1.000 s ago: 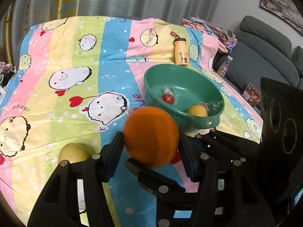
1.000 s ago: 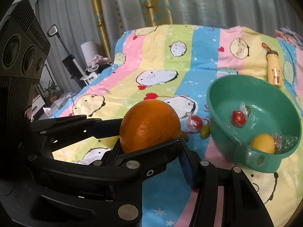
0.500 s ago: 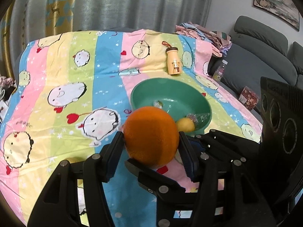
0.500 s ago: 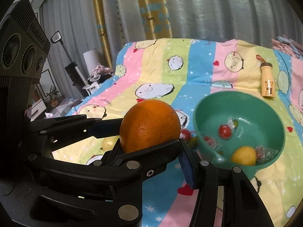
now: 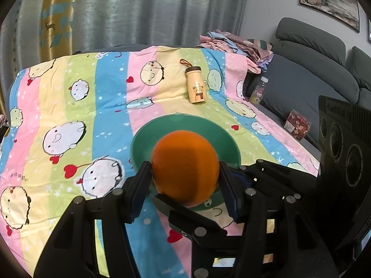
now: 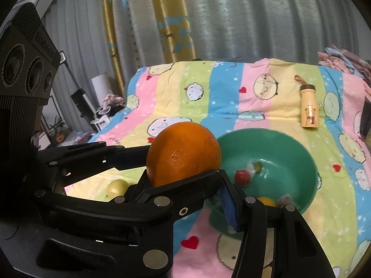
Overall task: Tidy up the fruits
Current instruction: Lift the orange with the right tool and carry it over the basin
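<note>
A large orange (image 5: 185, 169) is held in the air between both grippers, which cross around it. My left gripper (image 5: 183, 176) is shut on its sides. My right gripper (image 6: 183, 178) is shut on the same orange (image 6: 183, 153), with one of the left gripper's fingers lying across in front. The green bowl (image 5: 143, 139) sits on the striped bedsheet just beyond and below the orange. In the right wrist view the bowl (image 6: 289, 153) holds a wrapped red fruit (image 6: 242, 177), a yellow lemon (image 6: 266, 201) and a small green fruit (image 6: 257, 166).
A pale yellow-green fruit (image 6: 117, 186) lies on the sheet left of the bowl. A beige bottle (image 5: 196, 85) lies beyond the bowl. A grey sofa (image 5: 313, 74) with a pile of clothes stands on the right, and curtains hang behind the bed.
Both grippers have risen and moved forward with the orange still gripped. The bowl has slid from right of the orange to directly behind it in the left wrist view.
</note>
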Available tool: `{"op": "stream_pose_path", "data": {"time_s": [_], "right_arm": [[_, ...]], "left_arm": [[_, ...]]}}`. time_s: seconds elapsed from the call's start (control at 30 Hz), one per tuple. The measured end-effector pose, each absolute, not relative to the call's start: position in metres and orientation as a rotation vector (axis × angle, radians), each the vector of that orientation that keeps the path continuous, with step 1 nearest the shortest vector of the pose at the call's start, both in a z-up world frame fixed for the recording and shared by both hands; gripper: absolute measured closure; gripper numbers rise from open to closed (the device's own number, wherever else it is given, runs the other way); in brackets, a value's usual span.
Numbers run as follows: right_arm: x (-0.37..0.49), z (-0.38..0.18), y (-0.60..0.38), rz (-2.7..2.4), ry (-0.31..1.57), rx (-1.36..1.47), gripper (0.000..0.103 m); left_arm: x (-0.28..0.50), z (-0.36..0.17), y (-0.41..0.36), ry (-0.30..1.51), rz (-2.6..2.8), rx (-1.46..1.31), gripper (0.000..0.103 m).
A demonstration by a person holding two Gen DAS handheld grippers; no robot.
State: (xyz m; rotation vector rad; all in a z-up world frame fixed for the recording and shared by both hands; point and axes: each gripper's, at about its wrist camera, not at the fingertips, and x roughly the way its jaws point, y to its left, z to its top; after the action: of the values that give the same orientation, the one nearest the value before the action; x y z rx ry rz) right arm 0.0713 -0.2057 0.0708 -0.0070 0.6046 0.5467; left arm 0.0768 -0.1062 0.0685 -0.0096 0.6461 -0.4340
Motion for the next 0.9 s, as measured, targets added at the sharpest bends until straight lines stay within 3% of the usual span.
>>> {"op": "stream_pose_path", "data": {"time_s": [0.57,0.9], "right_arm": [[0.126,0.074,-0.239,0.513,0.657,0.007,0.045],[0.155,0.046,-0.252,0.461,0.797,-0.004,0.045]], "left_arm": [[0.133,0.069,-0.140,0.708,-0.490,-0.031,0.046],[0.167,0.032,-0.151,0.854,-0.551,-0.104,0.046]]}}
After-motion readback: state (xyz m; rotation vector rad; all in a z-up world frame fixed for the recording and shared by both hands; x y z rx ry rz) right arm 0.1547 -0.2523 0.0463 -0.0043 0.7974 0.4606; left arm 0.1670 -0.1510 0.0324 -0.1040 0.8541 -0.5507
